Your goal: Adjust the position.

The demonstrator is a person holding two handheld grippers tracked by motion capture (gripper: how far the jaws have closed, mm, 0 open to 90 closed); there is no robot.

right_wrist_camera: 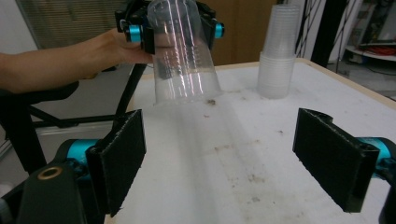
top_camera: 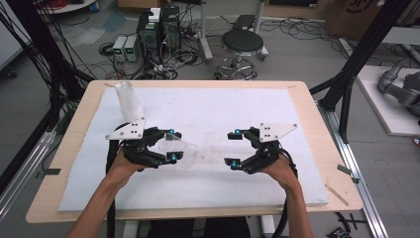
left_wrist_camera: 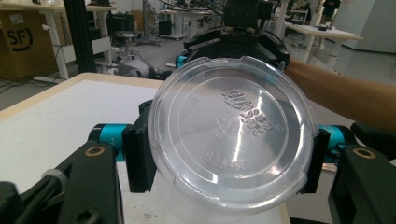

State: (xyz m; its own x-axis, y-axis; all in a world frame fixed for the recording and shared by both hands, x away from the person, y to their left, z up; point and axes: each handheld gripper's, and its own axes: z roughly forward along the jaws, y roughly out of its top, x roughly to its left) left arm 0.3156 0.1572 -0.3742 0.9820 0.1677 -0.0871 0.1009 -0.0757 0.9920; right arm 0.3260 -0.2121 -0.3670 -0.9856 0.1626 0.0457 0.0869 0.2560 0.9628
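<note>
"sf" is printed on a box (left_wrist_camera: 18, 39). left fingers (left_wrist_camera: 140, 158) pinch a clear cup (left_wrist_camera: 233, 135), embossed base unreadable, above the surface (top_camera: 223, 106). right fingers (right_wrist_camera: 116, 158) are spread, empty.

The clear plastic cup (right_wrist_camera: 182, 56) has faint ribbing and embossed lettering on its base. Each hand-held gripper, left (top_camera: 171, 145) and right (top_camera: 234, 147), is black with turquoise fittings and a grey plate. The counter (top_camera: 317, 163) is pale wood under a stained white sheet (top_camera: 223, 106). The stacked cups (top_camera: 129, 101) look milky.
</note>
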